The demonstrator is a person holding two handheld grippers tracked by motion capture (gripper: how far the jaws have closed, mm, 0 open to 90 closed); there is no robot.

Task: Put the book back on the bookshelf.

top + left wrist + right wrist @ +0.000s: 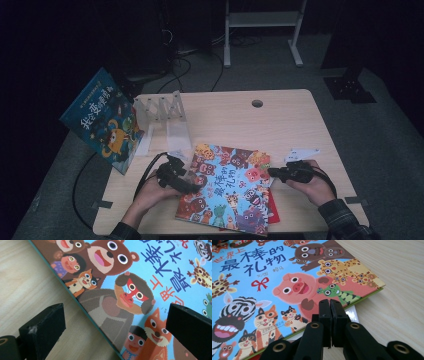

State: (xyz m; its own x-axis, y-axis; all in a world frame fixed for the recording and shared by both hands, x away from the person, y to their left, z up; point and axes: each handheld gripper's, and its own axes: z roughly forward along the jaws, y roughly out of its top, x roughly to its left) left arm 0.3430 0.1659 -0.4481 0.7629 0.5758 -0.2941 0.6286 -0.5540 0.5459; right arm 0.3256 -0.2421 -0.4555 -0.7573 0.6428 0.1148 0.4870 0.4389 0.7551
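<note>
On the surface point(280, 107) before you, the animal picture book point(230, 187) lies flat atop another book. Your left hand-held gripper point(187, 186) sits at its left edge, jaws spread wide astride that edge, long axis running away from you. Your right hand-held gripper point(272, 172), jaws pressed together and empty, touches the right edge.

A pale wooden table point(295, 120) carries it all, cable hole point(257, 103) near the far edge. A bright animal picture book point(230, 187) lies flat near the front, stacked over a red book point(274, 212). A clear acrylic rack point(162, 120) stands far-left, a blue book point(102, 120) leaning on it.
</note>
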